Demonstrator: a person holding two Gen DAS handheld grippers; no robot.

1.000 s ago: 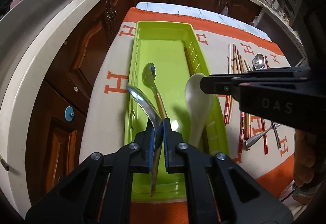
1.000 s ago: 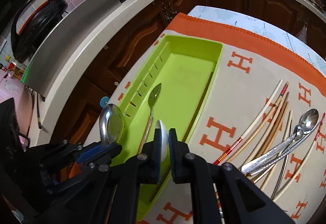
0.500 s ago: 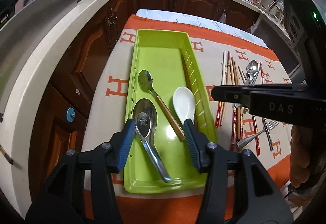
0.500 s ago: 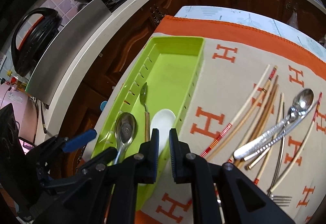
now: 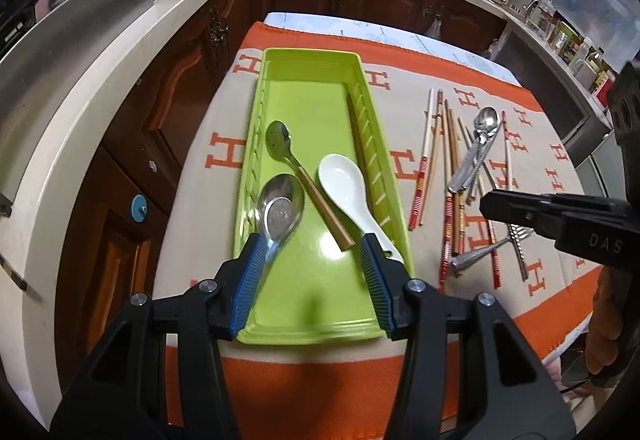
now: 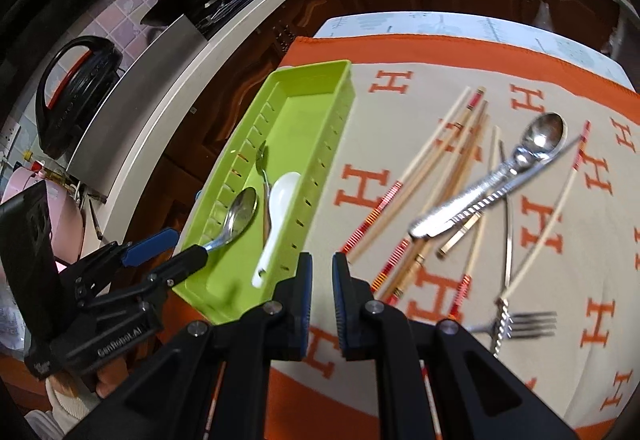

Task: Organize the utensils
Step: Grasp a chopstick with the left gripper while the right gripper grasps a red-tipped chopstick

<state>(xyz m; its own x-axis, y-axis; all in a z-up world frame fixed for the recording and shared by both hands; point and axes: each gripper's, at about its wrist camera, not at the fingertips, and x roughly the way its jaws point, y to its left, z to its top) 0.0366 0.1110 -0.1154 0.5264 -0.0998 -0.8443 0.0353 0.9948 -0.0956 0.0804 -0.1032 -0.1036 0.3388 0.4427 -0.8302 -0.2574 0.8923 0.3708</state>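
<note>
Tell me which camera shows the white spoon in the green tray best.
The left wrist view: the white spoon lies nearly whole and face-up in the green tray, only its handle tip hidden behind the left gripper. The right wrist view shows the spoon smaller and at a slant.

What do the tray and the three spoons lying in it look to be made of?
Green tray: glossy moulded plastic with slotted walls. White soup spoon: smooth, likely glazed ceramic, possibly melamine. Large spoon: polished metal with a mirror-like bowl. Small spoon: shiny metal bowl on a brown handle, probably wood.
</note>
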